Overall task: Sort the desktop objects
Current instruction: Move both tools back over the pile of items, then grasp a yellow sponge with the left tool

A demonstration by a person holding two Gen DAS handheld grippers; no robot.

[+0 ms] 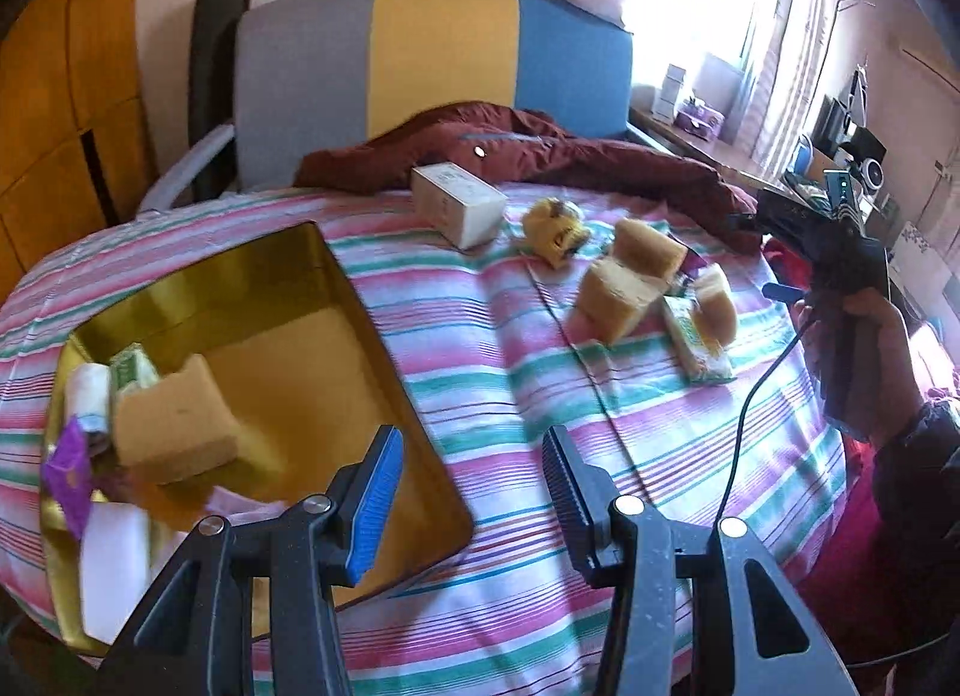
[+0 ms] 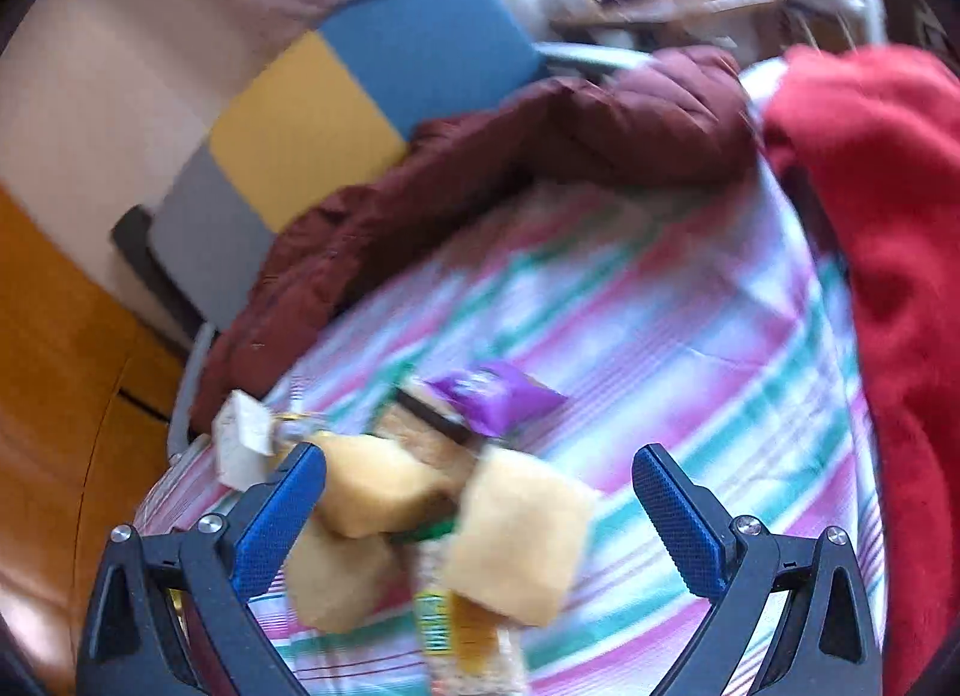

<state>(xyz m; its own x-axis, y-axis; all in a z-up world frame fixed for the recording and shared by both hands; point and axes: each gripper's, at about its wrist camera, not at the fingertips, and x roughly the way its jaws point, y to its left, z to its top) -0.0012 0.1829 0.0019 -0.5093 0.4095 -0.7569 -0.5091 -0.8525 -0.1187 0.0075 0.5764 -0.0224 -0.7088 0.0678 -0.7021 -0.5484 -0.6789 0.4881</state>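
L wrist view: left claw (image 1: 474, 492) released, jaws wide, ribbed blue pads, nothing between them; it sits at bottom centre over the tray's (image 1: 384, 330) right rim. Tray is shiny gold metal, rectangular, lower left of frame. Inside: a spongy tan block (image 1: 174, 426), a rolled white cloth (image 1: 90, 396), a green-printed pack (image 1: 135, 369), a purple wrapper (image 1: 69, 471) and a flat white card (image 1: 114, 564). Centre right on the bed (image 1: 510, 396), w/ pink-green striped sheet: white carton (image 1: 459, 204), crumpled yellow wrapper (image 1: 555, 228), tan sponges (image 1: 630, 282), green packet (image 1: 699, 345). Maroon quilted jacket (image 1: 540, 150) behind, upper centre.

R wrist view (blurred): right claw (image 2: 480, 507) released, jaws apart around the pale sponges (image 2: 516, 540) at bottom centre, not gripping. Purple pack (image 2: 498, 396) just above. Red cloth (image 2: 888, 252) at right edge.
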